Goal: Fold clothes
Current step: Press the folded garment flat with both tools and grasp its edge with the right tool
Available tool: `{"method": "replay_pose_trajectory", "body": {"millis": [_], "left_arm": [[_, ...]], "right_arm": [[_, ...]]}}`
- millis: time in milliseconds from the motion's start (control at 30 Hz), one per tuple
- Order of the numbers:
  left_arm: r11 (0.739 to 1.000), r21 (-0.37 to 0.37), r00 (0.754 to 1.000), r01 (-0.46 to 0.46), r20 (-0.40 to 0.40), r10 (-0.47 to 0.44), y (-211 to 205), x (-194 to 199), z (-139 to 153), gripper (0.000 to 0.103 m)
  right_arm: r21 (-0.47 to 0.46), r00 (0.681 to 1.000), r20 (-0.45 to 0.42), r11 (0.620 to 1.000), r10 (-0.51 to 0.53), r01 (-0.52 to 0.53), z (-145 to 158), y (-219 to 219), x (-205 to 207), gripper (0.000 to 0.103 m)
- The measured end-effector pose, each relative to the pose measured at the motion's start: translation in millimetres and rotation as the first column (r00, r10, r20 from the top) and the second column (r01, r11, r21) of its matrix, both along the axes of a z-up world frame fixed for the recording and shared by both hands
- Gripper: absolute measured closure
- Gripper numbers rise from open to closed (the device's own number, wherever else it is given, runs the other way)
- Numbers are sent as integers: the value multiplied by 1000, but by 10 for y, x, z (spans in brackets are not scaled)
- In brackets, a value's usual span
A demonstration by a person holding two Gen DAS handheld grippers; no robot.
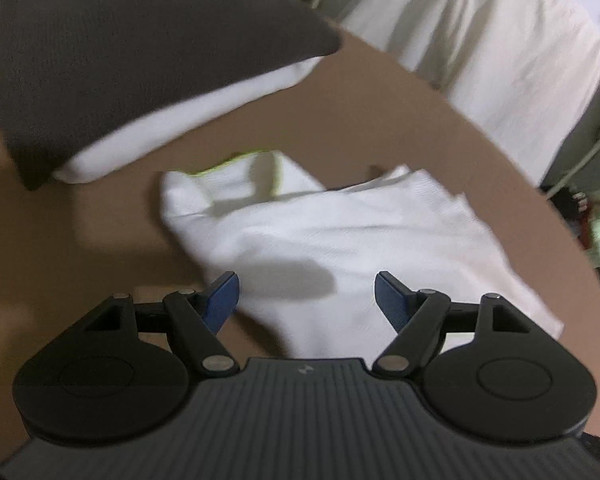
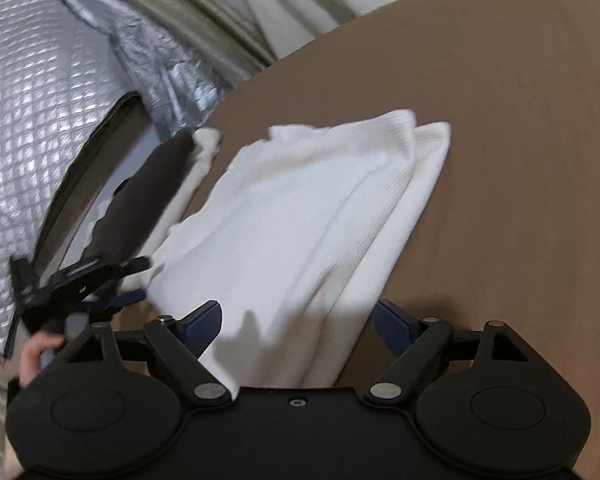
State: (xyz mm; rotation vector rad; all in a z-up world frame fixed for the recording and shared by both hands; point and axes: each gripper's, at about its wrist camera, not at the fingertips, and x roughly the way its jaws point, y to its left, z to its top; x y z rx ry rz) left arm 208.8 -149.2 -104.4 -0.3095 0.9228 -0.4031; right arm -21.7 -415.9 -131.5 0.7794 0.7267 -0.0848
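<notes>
One white garment (image 1: 340, 236) lies loosely folded on the brown table (image 1: 340, 128), its layered edges stacked in long soft ridges in the right wrist view (image 2: 320, 216). A thin yellow-green trim (image 1: 278, 172) shows along its far end in the left wrist view, where part of the cloth is bunched up. Both tools stand over its near side. The left tool (image 1: 306, 296) is spread wide, its blue pads (image 1: 222, 300) clear of the cloth, with the fabric lying below the gap and nothing pinched. The right tool (image 2: 298, 326) is spread wide too; the near edge of the garment runs between its blue pads (image 2: 202, 324), which do not press on it. In the right wrist view the left tool (image 2: 134, 280) appears at the garment's left edge, with a person's hand (image 2: 34, 356) behind it; from there its spread cannot be judged.

Farther back on the table sits a folded stack: a dark brown knitted piece (image 1: 140, 64) on top of a white folded piece (image 1: 188, 120), well apart from the white garment. Beyond the table hang pale cream fabric (image 1: 480, 52) and a silver quilted cover (image 2: 40, 120)
</notes>
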Motion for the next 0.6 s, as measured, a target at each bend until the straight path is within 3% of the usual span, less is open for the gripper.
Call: {"method": "replay_pose_trajectory", "body": {"millis": [67,200,333,433,600], "left_arm": [[999,-42,1000,12,5,-12,-44,14,-31,23],[999,-52,1000,-5,9,5,-79,40,-47,22],[993,-114,999,-8,32,12,-14,14,46,22],[994,-110,998,3,66,4,0,15,111,19],[992,-126,999,22,-35,-27,-76,127,-149,17]], "right_arm": [[-5,998,-35,999,-46,46,-111,-106,105,15],[65,994,-33,993,-100,102,-266,-272,235,15],[65,996,-24,994,-87,88,-246,-301,367,15],[39,997,-38,997,-64,65,-238,-306,465,15],[-10,998,-55,999,-42,41,-285,-335,638,13]]}}
